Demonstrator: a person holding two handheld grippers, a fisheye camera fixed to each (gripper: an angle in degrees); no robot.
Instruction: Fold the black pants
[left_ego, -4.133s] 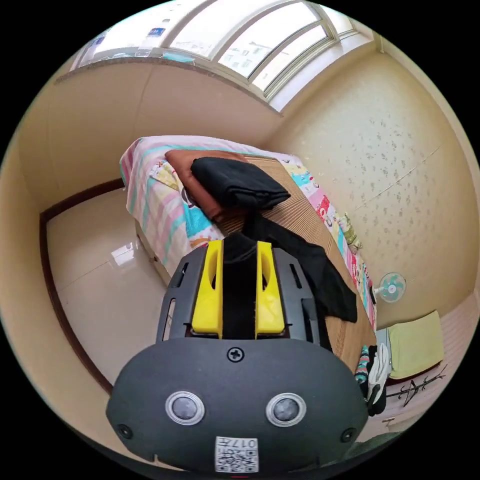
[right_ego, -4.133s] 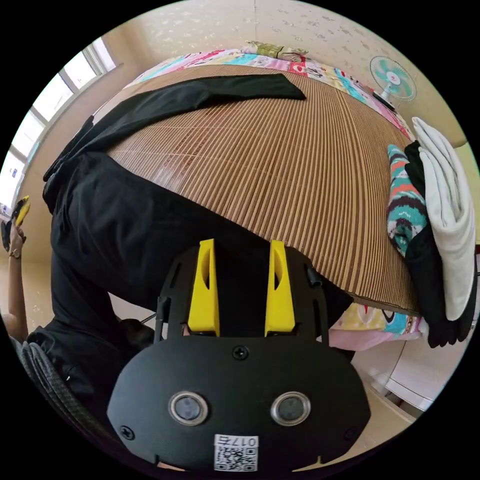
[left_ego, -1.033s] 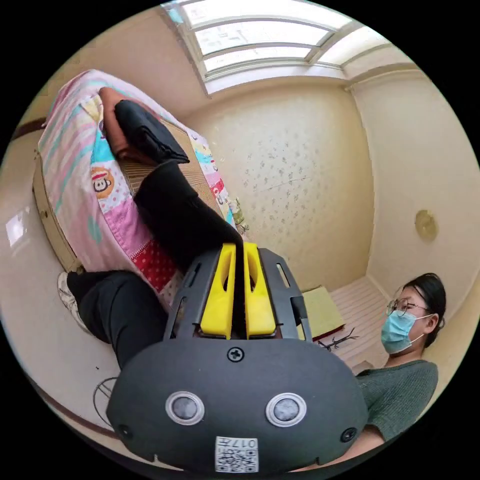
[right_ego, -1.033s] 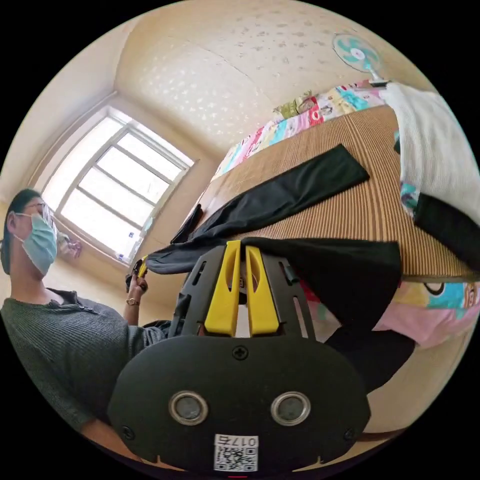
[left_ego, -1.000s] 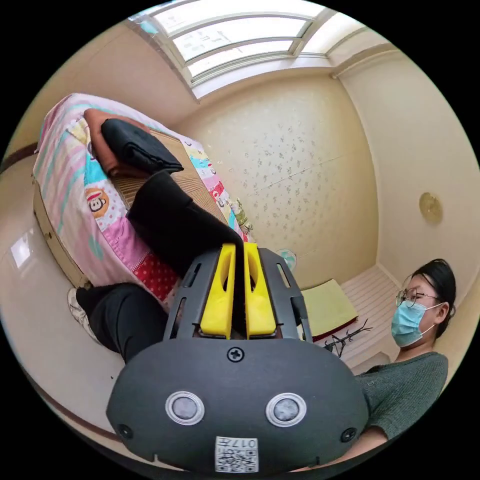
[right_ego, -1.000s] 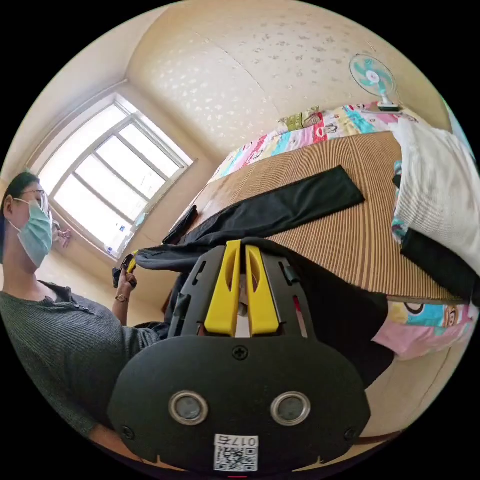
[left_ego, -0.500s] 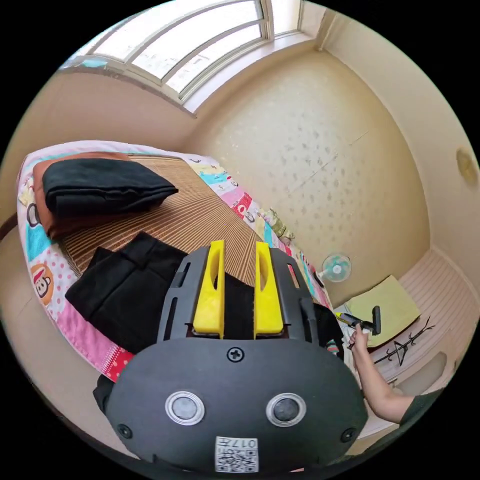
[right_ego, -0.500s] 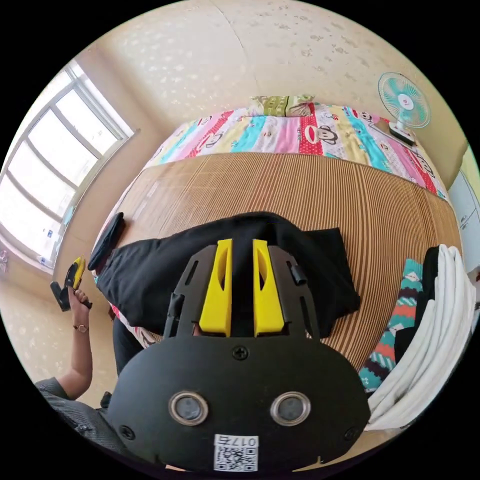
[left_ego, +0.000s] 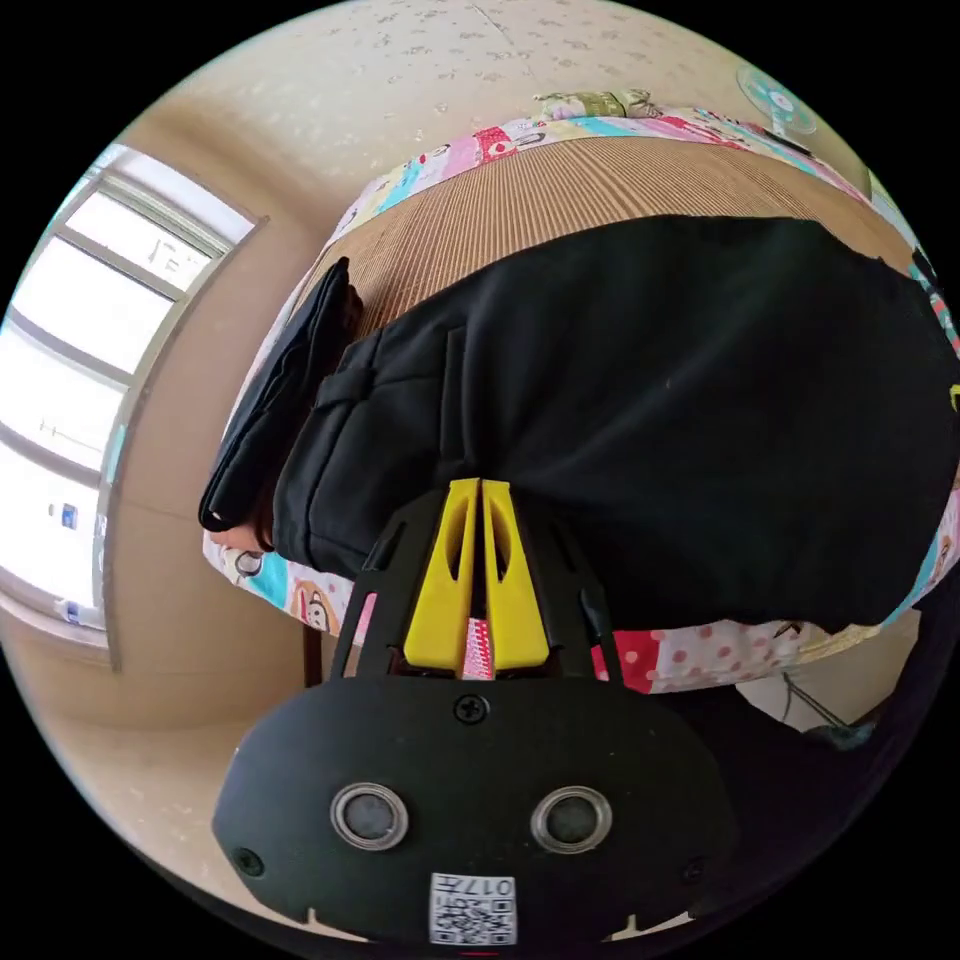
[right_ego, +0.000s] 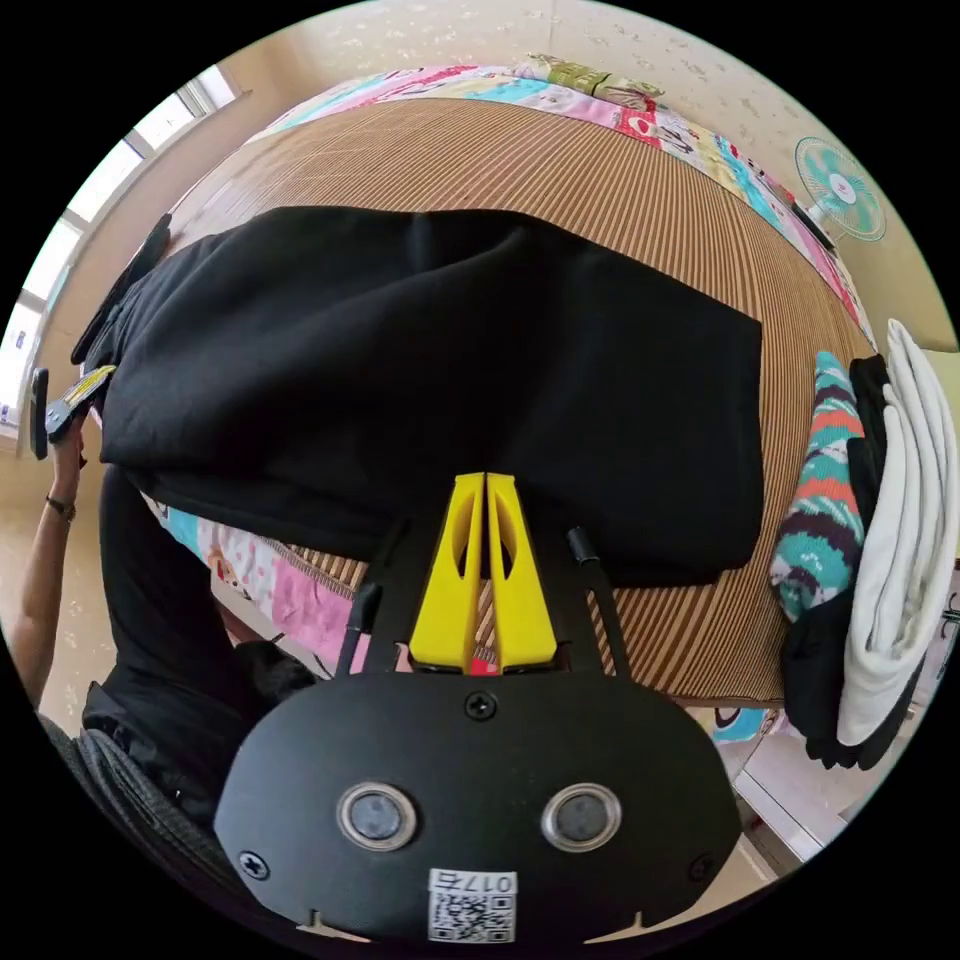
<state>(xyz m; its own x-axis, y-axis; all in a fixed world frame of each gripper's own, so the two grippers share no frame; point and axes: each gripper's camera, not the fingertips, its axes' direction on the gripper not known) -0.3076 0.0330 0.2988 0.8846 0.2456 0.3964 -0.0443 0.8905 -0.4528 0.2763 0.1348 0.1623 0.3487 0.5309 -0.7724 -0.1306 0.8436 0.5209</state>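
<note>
I am seeing the black pants (right_ego: 430, 370) lying doubled over on the bed's woven mat (right_ego: 620, 190), their near edge overhanging and likely sliding off. Left gripper (left_ego: 480, 488) and right gripper (right_ego: 485, 482) fingers are pressing together; whether they're pinching the hem, I cannot tell.

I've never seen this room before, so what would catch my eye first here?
The broad pair of black pants, folded over and lying on the ribbed brown bamboo mat, dominates both views. Each yellow-jawed gripper, left gripper and right gripper, has its jaws together at the near hem. A stack of white, black and patterned folded clothes sits at the mat's edge.
</note>
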